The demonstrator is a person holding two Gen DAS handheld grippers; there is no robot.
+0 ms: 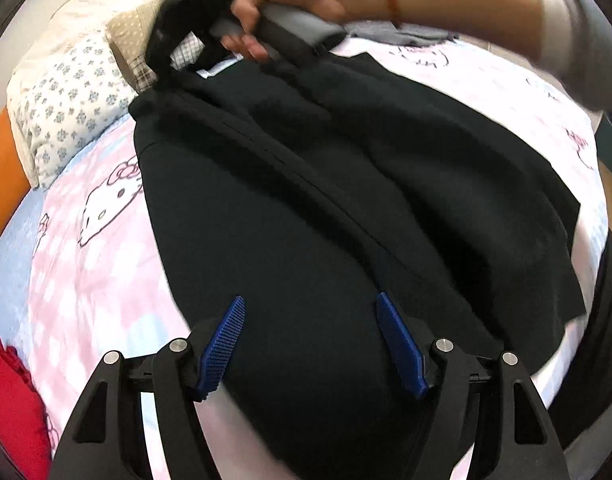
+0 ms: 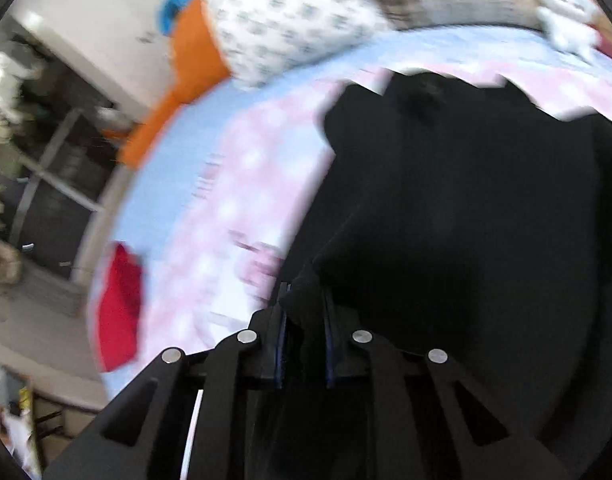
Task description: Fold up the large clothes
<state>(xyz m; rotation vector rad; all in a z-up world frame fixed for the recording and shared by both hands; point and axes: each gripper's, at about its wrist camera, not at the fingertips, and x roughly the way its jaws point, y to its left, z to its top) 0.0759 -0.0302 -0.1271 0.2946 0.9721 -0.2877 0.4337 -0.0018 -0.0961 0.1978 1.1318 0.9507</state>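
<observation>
Blue ribbed pads (image 1: 226, 344) of the left gripper (image 1: 311, 346) stand wide apart over a large black fabric garment (image 1: 306, 200); the right gripper (image 2: 306, 336) pinches its edge. It lies lengthwise on the pink cartoon-print bedsheet (image 1: 90, 264), collar toward the floral pillows (image 1: 66, 100).

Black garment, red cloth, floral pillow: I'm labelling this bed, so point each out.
black garment (image 1: 306, 208), left wrist view, middle seam.
red cloth (image 2: 120, 304), right wrist view, its centre.
floral pillow (image 1: 72, 108), left wrist view, printed face.

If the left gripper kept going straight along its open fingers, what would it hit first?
Most likely the black garment spread on the pink cartoon-print bedsheet. The left gripper points down at it, jaws open with only dark cloth ahead; how close cannot be judged.
</observation>
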